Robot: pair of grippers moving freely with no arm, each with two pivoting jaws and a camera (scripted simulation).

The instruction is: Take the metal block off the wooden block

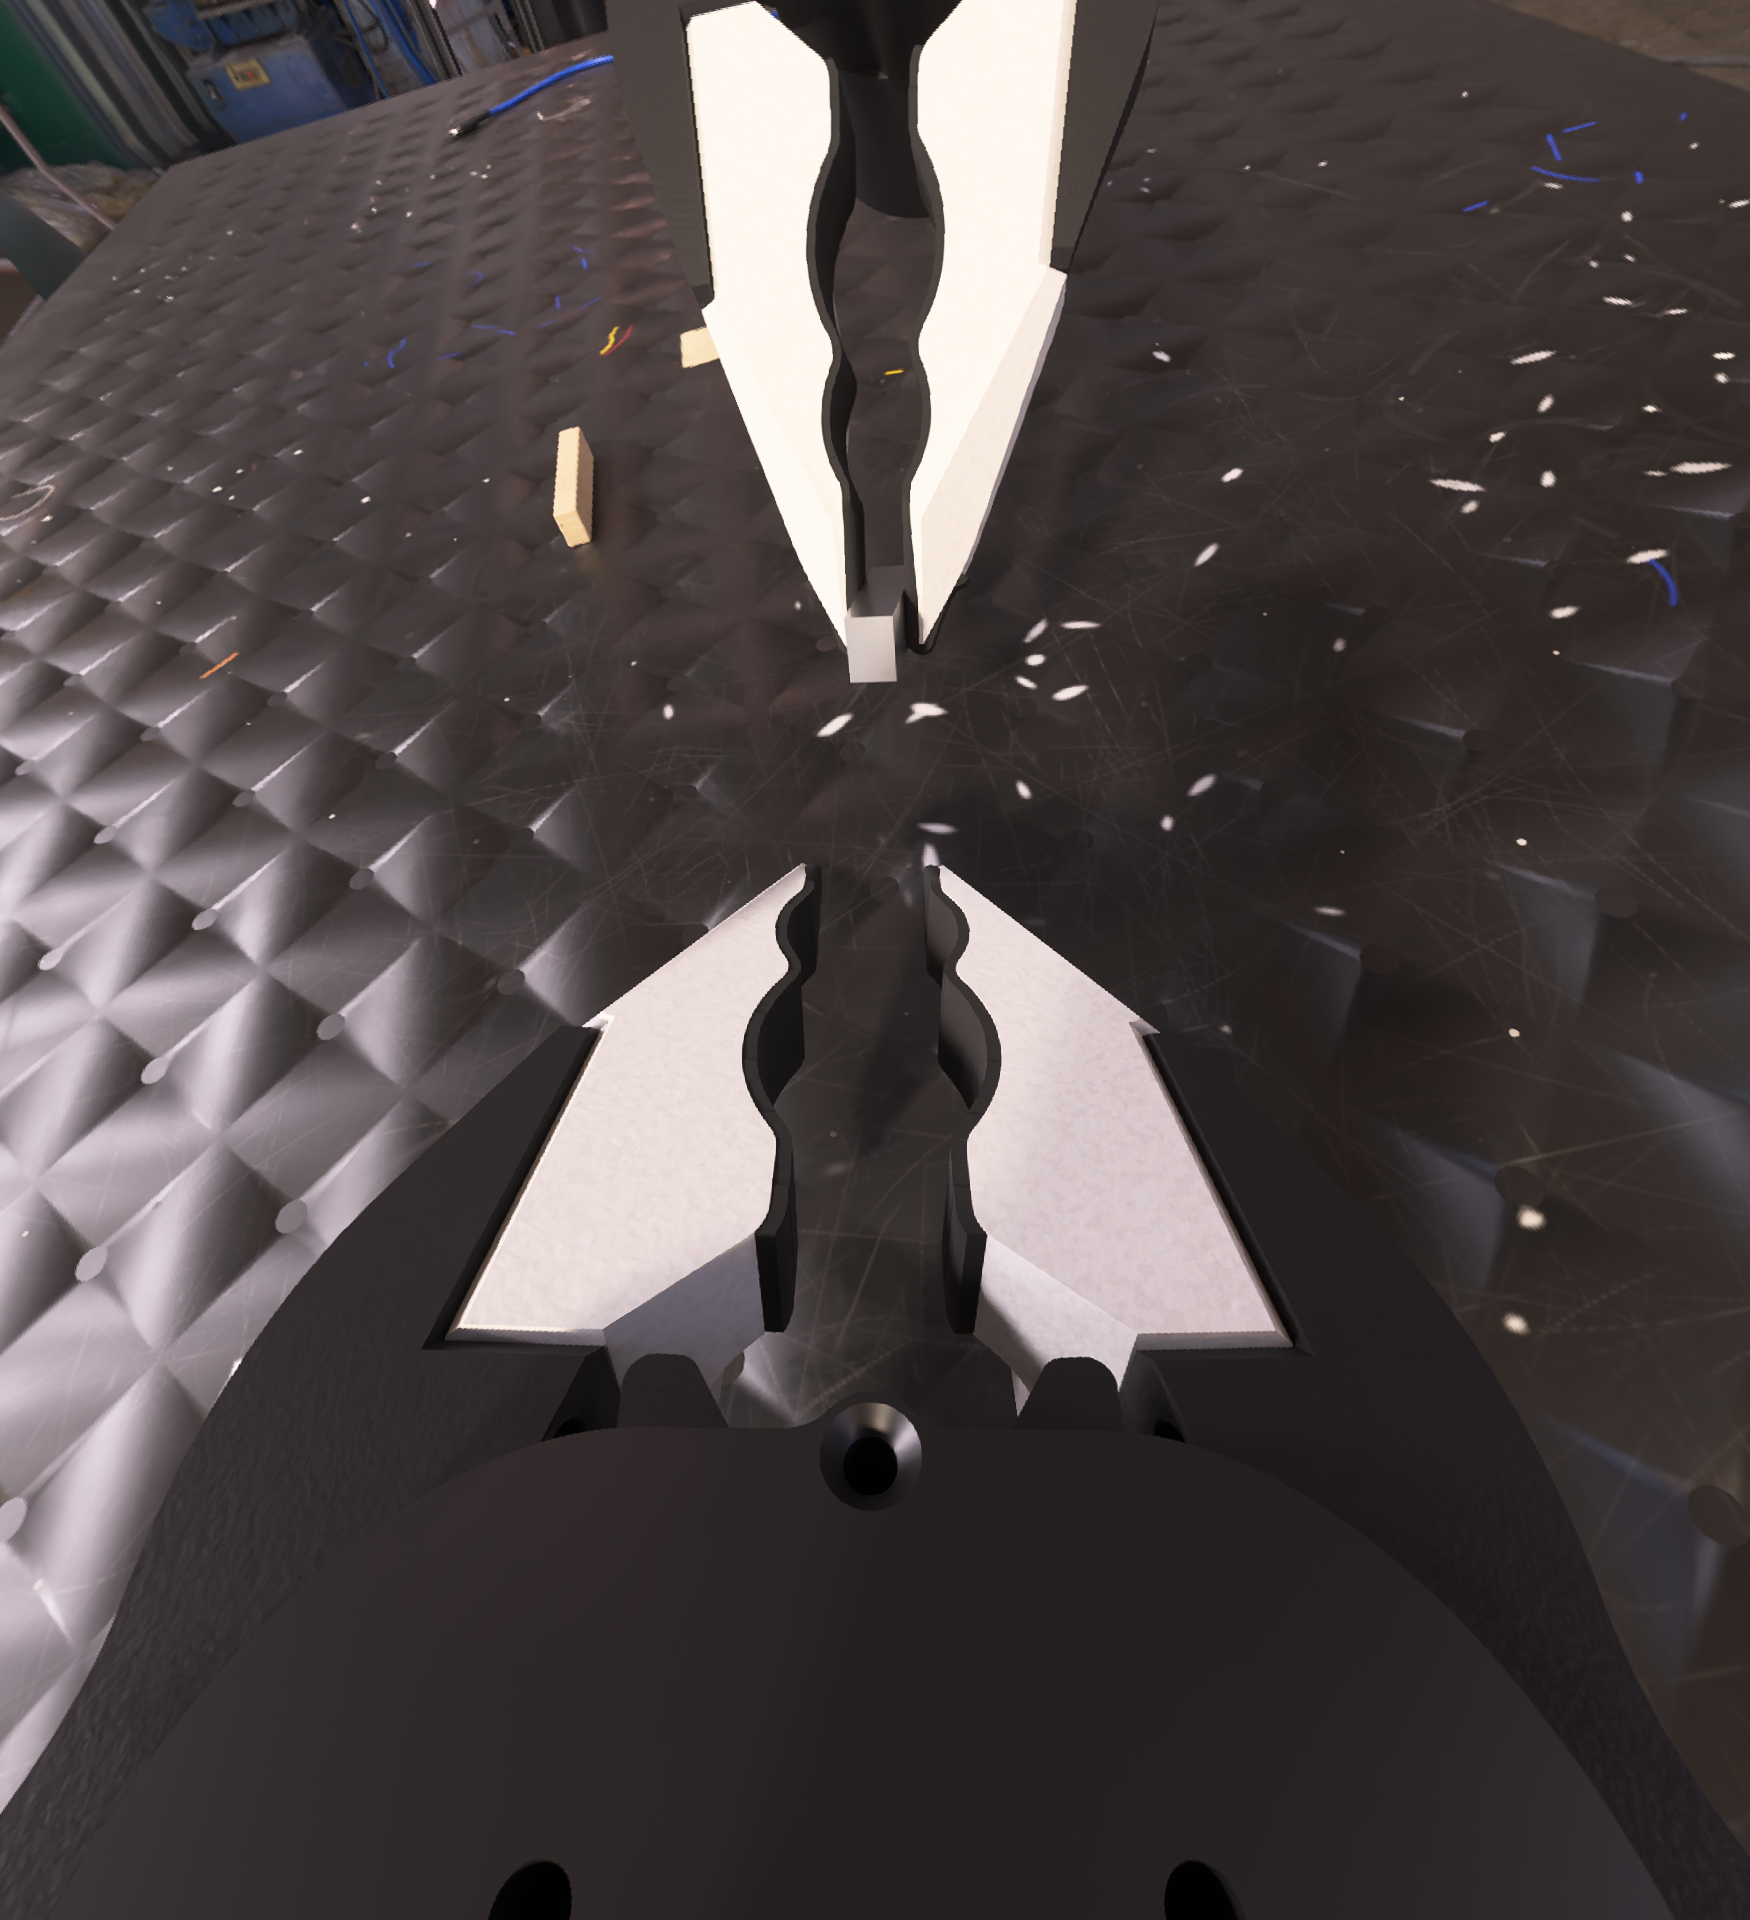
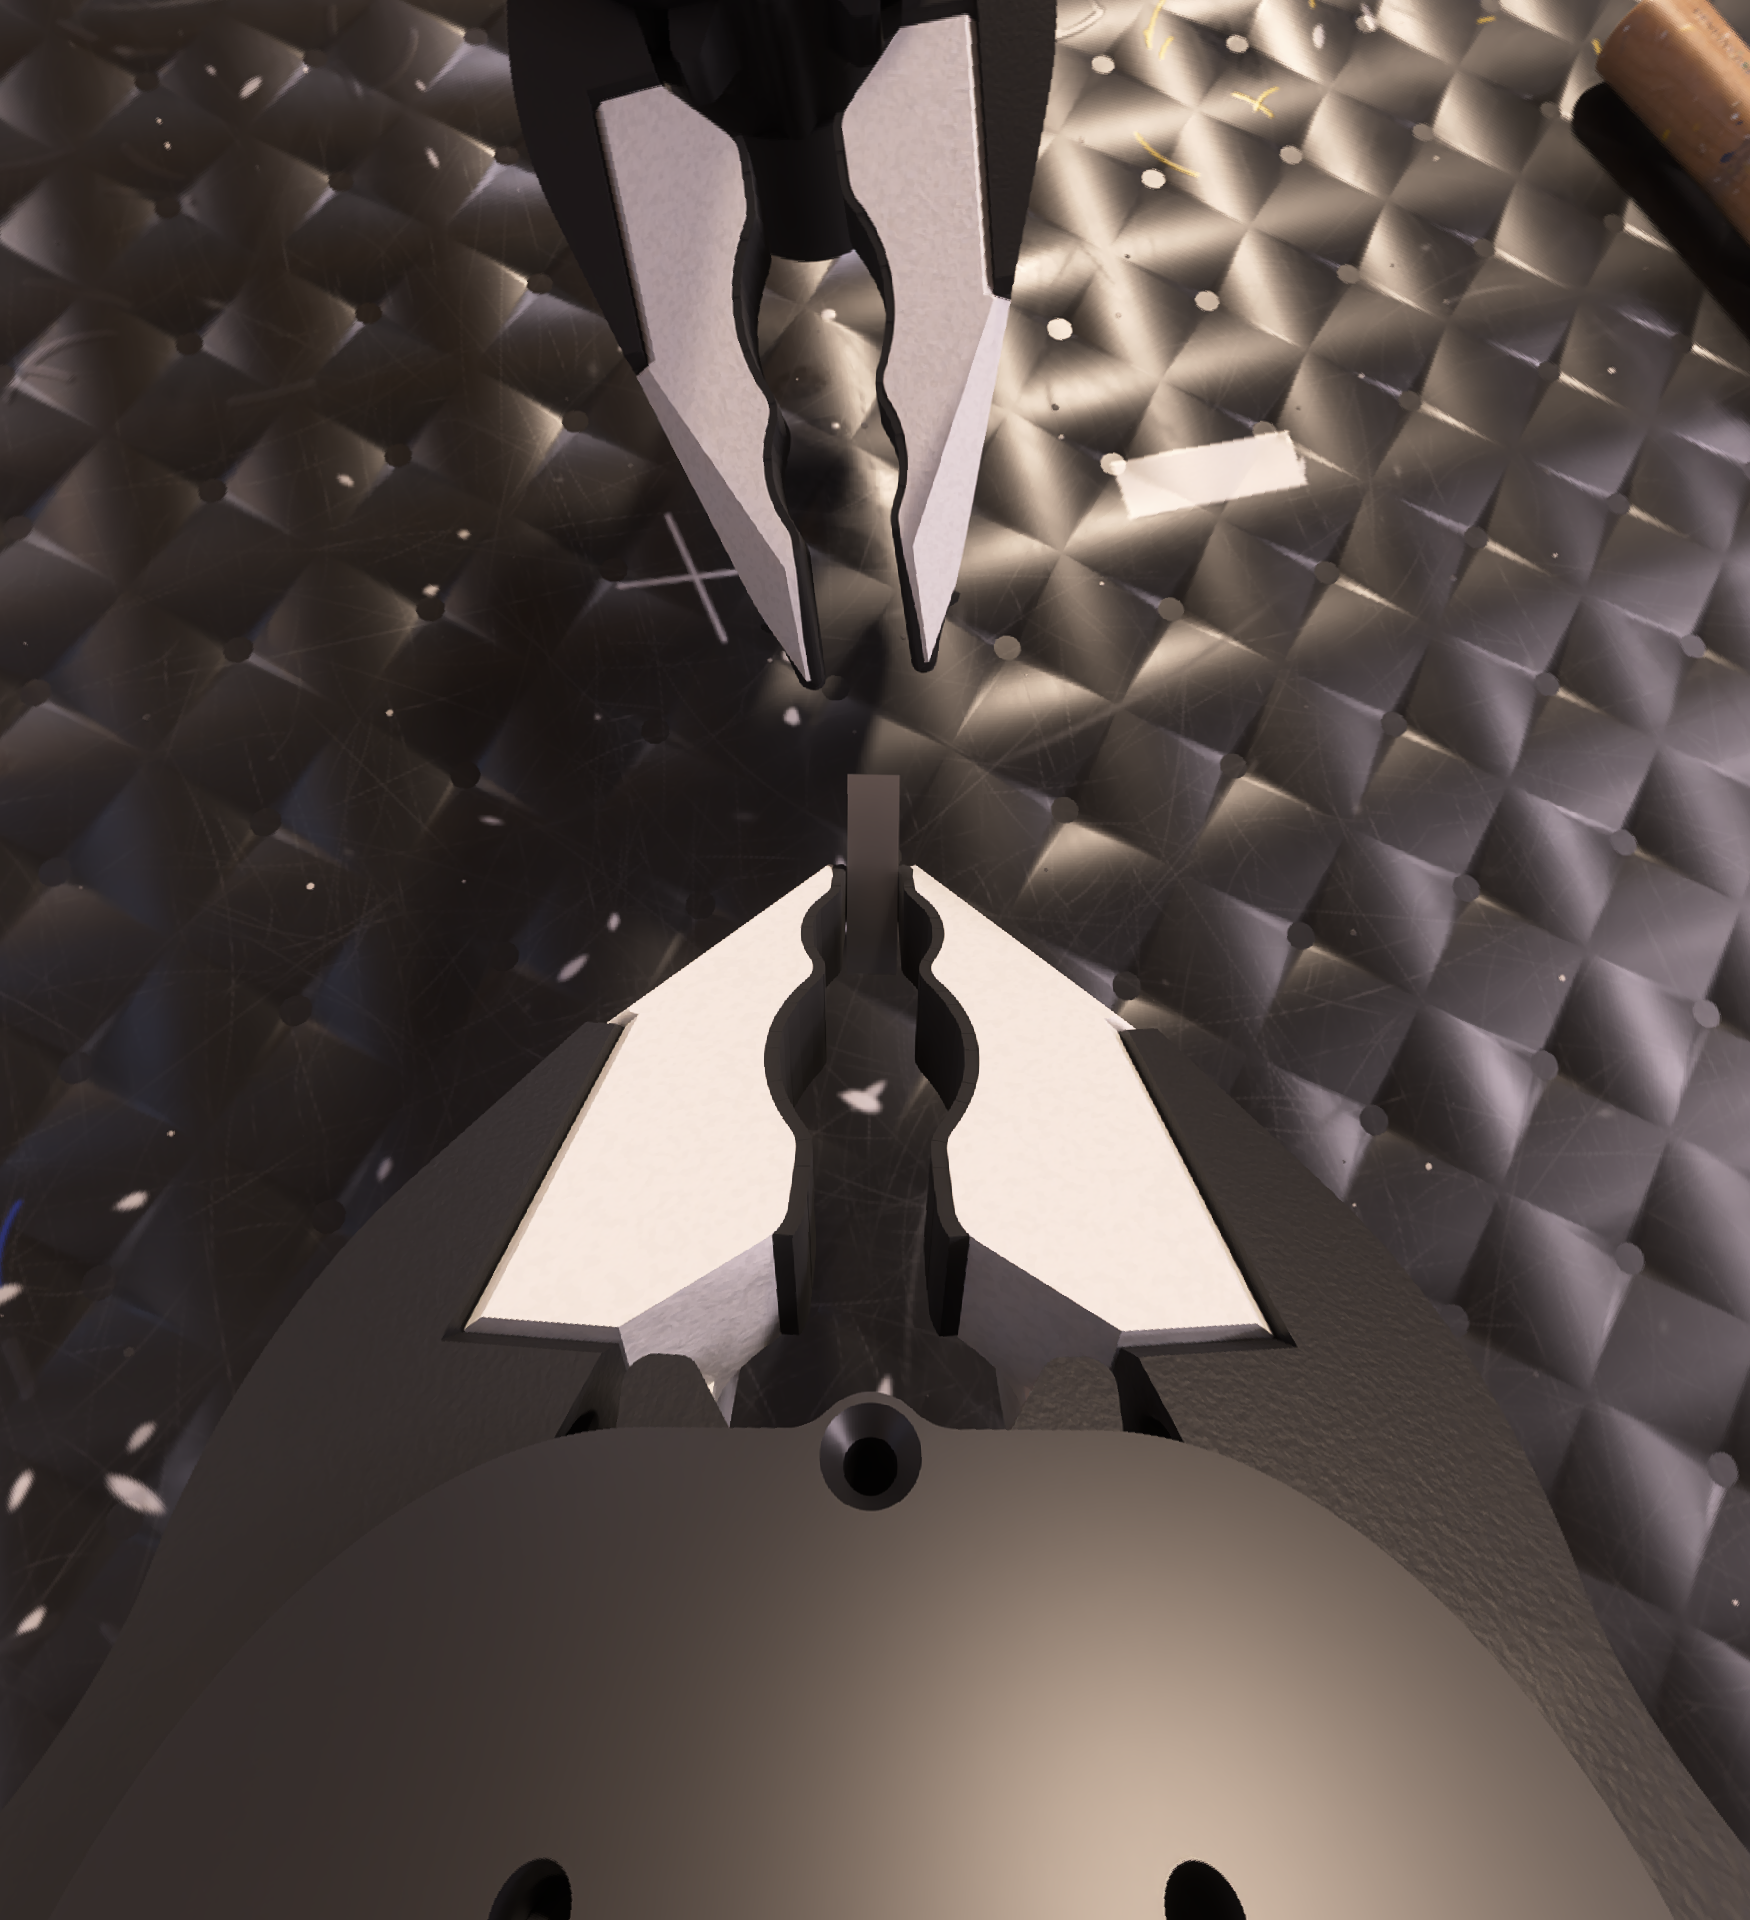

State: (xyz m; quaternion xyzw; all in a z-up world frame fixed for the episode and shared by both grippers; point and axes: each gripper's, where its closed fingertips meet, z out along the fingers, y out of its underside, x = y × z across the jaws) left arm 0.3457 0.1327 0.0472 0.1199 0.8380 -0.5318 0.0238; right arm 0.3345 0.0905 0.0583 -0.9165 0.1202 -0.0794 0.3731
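Note:
My right gripper (image 2: 873,871) is shut on a small grey metal block (image 2: 873,816), which sticks out past its fingertips. In the left wrist view this gripper (image 1: 886,623) comes down from the top and holds the metal block (image 1: 871,646) just above the table. A pale wooden block (image 1: 575,486) lies on the table to its left, apart from the metal block. My left gripper (image 1: 871,873) is open and empty, facing the right one tip to tip with a gap between them; it also shows in the right wrist view (image 2: 866,665).
The patterned metal table (image 1: 227,831) carries white flecks and scratches. A second pale piece (image 1: 696,346) lies partly behind the right gripper's finger. A blue cable (image 1: 538,88) lies near the far edge. A brown rod (image 2: 1723,156) and a white tape strip (image 2: 1209,473) lie at the upper right.

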